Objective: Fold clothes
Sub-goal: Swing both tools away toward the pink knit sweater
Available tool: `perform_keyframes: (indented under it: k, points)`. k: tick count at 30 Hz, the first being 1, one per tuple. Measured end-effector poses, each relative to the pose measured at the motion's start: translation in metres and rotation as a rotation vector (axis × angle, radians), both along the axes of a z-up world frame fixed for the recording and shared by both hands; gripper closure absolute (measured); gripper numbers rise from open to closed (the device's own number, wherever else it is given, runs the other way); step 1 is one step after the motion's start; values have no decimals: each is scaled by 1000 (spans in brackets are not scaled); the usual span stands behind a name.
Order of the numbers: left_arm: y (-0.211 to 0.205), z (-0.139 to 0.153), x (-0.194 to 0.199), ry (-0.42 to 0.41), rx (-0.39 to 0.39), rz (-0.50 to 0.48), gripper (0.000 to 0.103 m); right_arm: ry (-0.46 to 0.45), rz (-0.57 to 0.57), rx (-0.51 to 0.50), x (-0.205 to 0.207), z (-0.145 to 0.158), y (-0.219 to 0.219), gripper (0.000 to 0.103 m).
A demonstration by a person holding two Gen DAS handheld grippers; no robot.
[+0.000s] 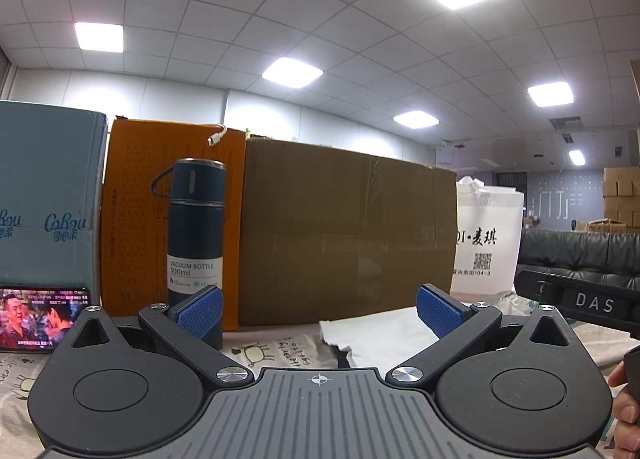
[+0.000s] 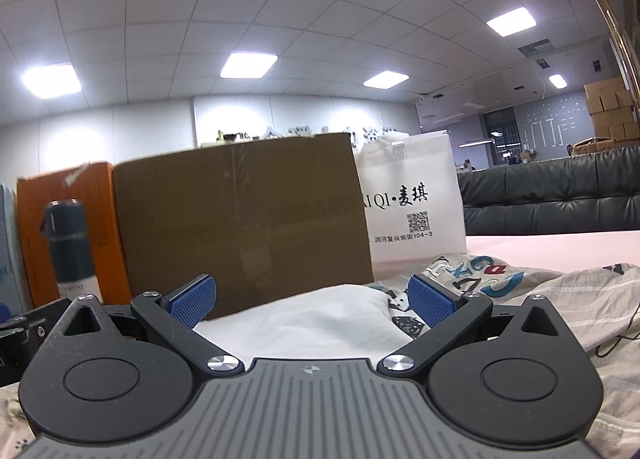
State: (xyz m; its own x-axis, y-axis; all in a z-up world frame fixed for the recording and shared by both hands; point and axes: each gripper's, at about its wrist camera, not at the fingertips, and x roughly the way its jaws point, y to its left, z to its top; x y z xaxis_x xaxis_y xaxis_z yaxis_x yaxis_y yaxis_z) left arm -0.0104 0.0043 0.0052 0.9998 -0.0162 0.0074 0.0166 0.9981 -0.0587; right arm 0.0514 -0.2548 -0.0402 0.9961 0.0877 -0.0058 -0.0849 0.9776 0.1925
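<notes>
left gripper (image 1: 319, 313): wide apart, holds nothing | right gripper (image 2: 312, 301): wide apart, holds nothing | white cloth (image 2: 304, 319): lies on the worktop just ahead of both, near the brown box (image 2: 240, 219)

Soft white cloth (image 2: 316, 319), rough brown cardboard box (image 2: 244, 219), bumpy blue rubber pads (image 1: 200, 313), smooth matt bottle (image 1: 195, 227).

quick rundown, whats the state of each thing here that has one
left tongs: open, holding nothing
right tongs: open, holding nothing
white garment: rumpled, not yet folded
vacuum bottle: upright, cap on
phone: screen on, playing video
brown carton: closed, taped
white bag: standing upright
</notes>
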Motion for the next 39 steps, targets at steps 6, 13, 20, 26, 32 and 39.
perform_keyframes:
  k: [6,13,20,26,32,39]
  points:
    - [6,11,-13,-40,-70,-38,0,-74,97,80,-14,2,-4,0]
    - [-2,27,-41,-104,-4,8,0,-116,171,121,-26,9,-5,0]
    - [15,40,-92,-168,-14,29,0,-104,236,178,-51,33,-2,0]
    - [33,55,-145,-249,70,83,0,-82,345,173,-88,62,23,0]
    - [69,61,-194,-276,104,172,0,-101,500,99,-136,75,76,0]
    - [118,60,-245,-281,97,354,0,-46,657,54,-170,68,150,0]
